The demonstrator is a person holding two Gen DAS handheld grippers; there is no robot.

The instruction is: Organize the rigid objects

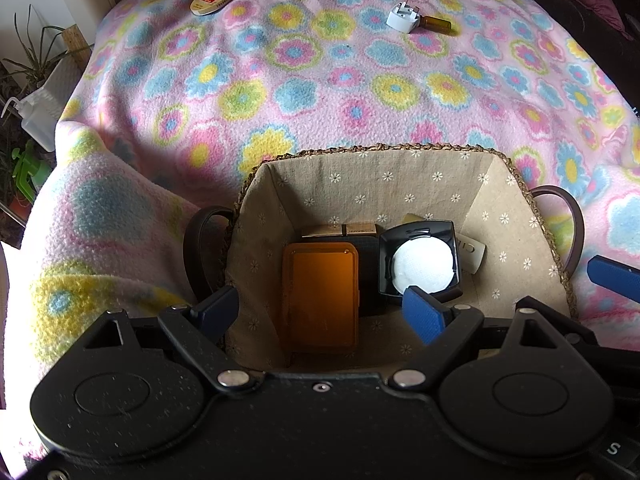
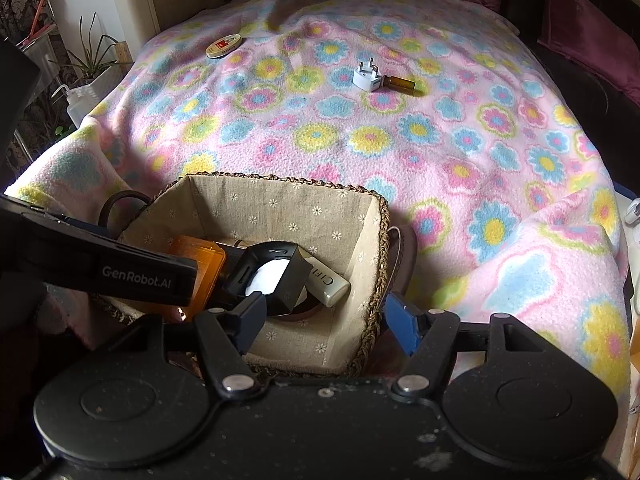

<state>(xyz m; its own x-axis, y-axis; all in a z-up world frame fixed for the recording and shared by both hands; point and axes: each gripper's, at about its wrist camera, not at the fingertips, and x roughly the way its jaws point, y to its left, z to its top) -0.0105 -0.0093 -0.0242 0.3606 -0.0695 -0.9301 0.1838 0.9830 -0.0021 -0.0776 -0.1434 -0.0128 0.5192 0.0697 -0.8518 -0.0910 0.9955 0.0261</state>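
While both grippers, the left gripper [image 1: 324,312] and the right gripper [image 2: 326,322], hover wide and empty over the basket [image 1: 400,148], the white plug [image 1: 402,18] calls for a squared, centred pinch.

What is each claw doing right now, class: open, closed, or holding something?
Left claw: open, holding nothing, above the orange case in the basket.
Right claw: jaws opening, holding nothing, straddling the basket's right wall.

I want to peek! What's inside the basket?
The basket holds an orange case, a black box with a white pad, a gold box and a cream tube; its bottom is mostly covered.
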